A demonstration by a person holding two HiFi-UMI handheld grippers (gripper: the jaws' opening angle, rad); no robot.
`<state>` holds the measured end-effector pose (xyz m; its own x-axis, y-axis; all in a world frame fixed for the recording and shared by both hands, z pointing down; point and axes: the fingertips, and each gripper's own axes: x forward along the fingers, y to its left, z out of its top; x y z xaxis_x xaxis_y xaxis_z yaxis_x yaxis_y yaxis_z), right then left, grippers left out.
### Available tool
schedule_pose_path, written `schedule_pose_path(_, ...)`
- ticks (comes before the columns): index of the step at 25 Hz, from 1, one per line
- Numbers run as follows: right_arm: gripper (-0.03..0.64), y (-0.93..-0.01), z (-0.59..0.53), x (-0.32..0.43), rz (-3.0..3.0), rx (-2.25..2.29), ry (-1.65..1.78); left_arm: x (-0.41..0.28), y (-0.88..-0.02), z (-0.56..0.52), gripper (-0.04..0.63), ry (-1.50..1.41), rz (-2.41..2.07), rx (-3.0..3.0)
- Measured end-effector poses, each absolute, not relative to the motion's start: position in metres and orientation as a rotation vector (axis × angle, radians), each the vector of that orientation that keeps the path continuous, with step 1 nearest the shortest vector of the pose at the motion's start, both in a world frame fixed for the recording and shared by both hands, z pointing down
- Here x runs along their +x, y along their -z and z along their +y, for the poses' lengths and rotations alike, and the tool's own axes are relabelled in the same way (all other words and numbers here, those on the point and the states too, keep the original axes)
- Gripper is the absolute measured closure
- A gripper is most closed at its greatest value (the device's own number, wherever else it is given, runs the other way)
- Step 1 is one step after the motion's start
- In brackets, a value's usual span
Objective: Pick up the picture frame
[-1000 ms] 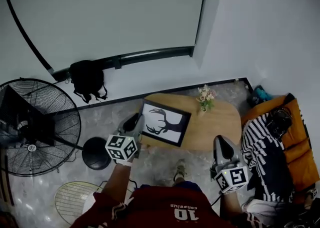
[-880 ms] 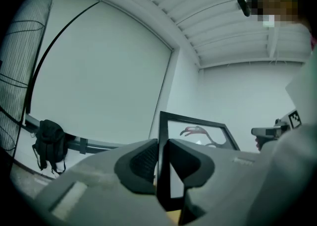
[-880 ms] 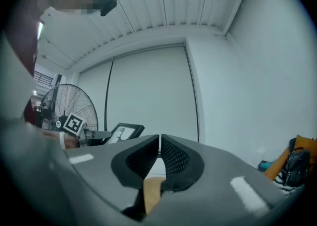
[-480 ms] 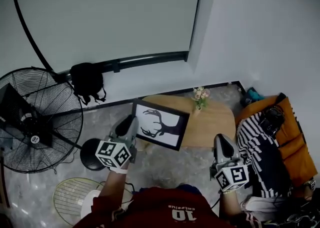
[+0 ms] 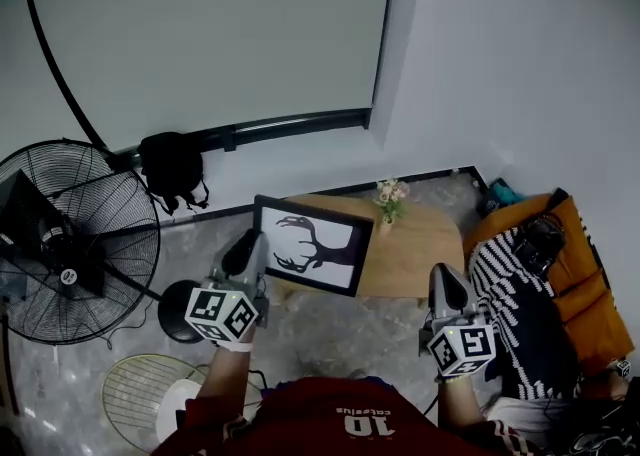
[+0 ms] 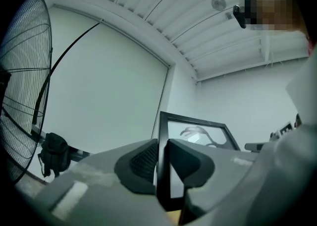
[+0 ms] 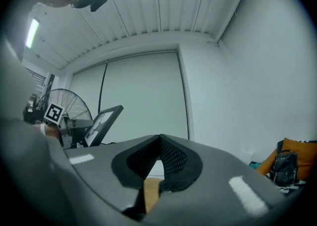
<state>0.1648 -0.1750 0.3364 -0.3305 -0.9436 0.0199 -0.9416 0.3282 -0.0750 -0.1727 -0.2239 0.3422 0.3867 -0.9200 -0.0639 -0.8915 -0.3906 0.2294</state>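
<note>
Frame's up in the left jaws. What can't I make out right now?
Head view: left edge of the picture frame, covered by the left gripper.
Left gripper view: the frame's bottom, behind the gripper body.
Head view: left part of the table, behind the frame; flowers too small for detail.

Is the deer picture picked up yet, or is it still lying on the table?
Nearly done. The left gripper is clamped on the picture frame at its left edge, and the frame looks tilted up, clear of the wooden table. The right gripper is shut, holding nothing. Left: probably only keeping it steady.
</note>
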Motion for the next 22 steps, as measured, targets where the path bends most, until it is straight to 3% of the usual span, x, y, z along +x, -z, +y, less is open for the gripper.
schedule_pose_path(22, 0.62, -0.334, -0.174, 0.173, 2.542, -1.83, 0.048, -0.173, -0.335, -0.221, 0.518, 0.278, -1.703, 2.476)
